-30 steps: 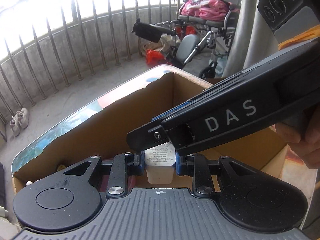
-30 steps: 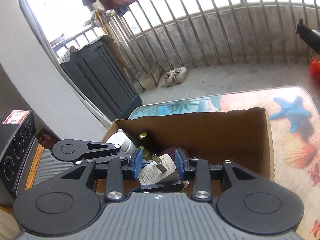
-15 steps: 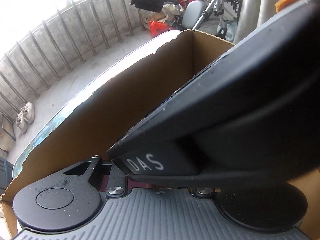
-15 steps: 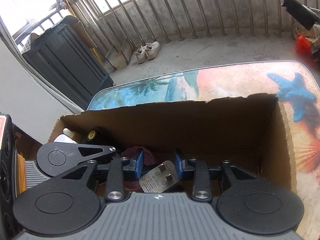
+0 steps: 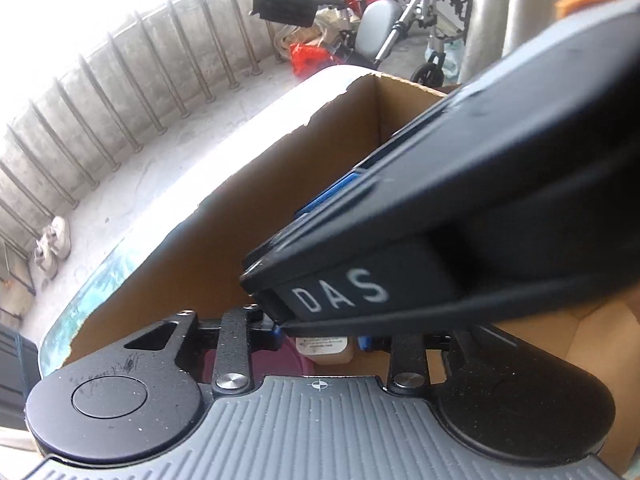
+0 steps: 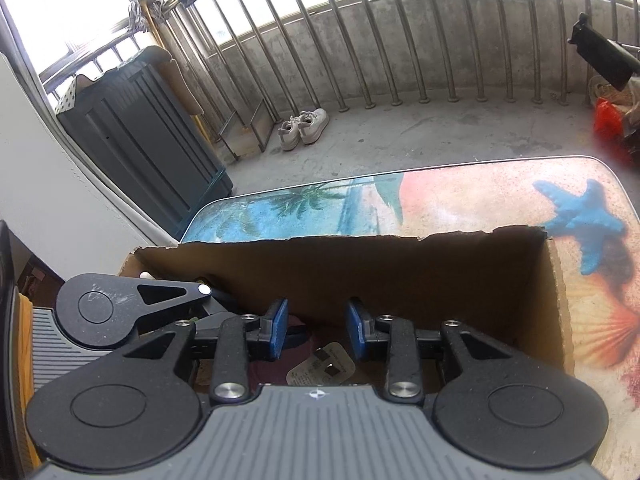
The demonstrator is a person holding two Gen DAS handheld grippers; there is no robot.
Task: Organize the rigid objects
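One cardboard box point(image 6: 400, 264), one charger point(image 6: 322, 368), two shoes point(image 6: 304, 128).

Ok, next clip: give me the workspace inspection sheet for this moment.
Surface: beach-print table with a cardboard box on it.
Job's things: white charger, down in the box, held by the left gripper.
Clutter: maroon item in the box.
Grippers: left gripper shut on the charger; right gripper jaws apart above it.
Cables: nothing seen.
Surroundings: balcony railing, shoes, wheelchair, dark cabinet.

left gripper point(image 5: 324, 340) fingertips (and held charger point(image 5: 326, 350)) behind right gripper point(image 5: 440, 240)
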